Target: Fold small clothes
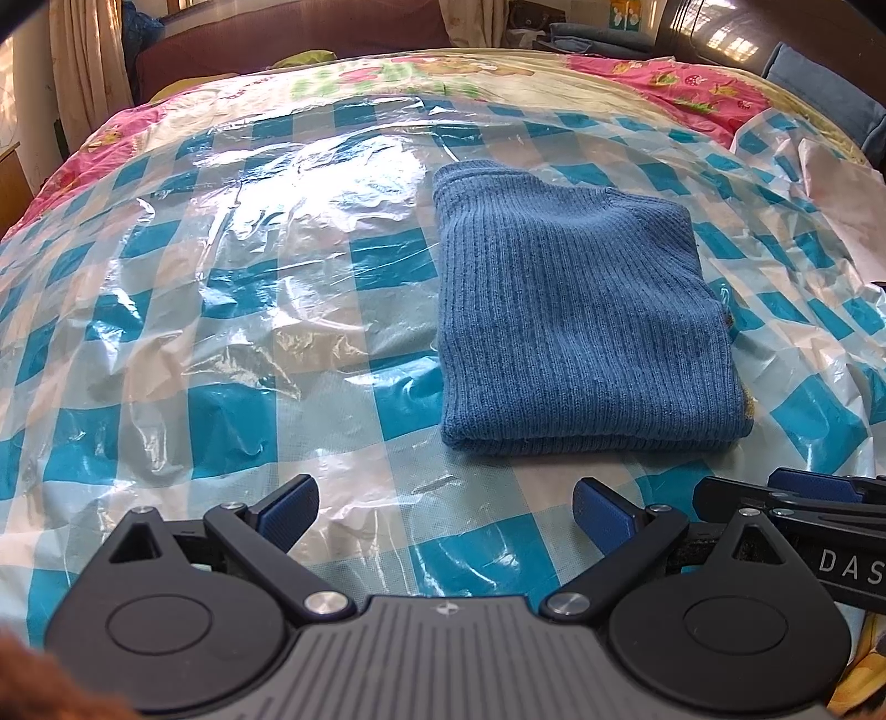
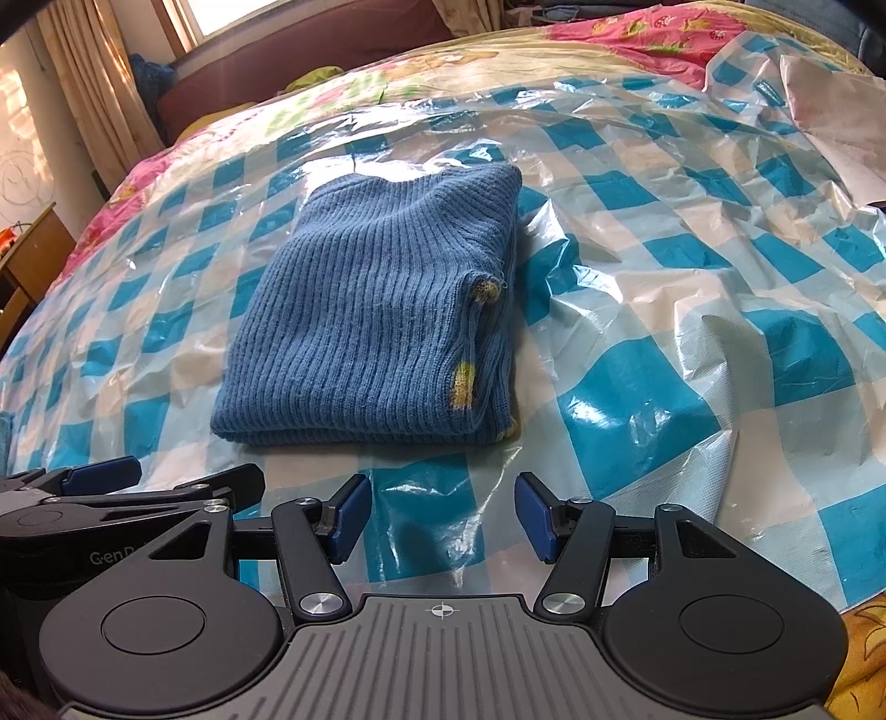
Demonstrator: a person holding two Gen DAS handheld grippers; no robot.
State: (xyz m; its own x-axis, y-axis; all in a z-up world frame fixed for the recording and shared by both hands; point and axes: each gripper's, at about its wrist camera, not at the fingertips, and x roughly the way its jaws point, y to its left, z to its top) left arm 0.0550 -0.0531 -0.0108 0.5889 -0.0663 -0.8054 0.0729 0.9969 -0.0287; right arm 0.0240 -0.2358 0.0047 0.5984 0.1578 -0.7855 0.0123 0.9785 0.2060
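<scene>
A blue ribbed knit garment (image 1: 576,315) lies folded into a thick rectangle on a shiny blue-and-white checked plastic sheet (image 1: 249,310). In the right wrist view the same garment (image 2: 376,321) shows small yellow patches along its right edge. My left gripper (image 1: 446,512) stands open just short of the garment's near edge, nothing between its blue pads. My right gripper (image 2: 443,518) is open too, empty, a little in front of the garment's near right corner. Each gripper shows at the other view's lower side edge.
The plastic sheet (image 2: 692,332) covers a bed with a pink and yellow flowered quilt (image 1: 664,83). A dark headboard (image 1: 288,39) and curtains (image 1: 83,66) stand beyond it. White crumpled plastic (image 2: 830,111) lies at the far right. A wooden table (image 2: 33,260) stands left.
</scene>
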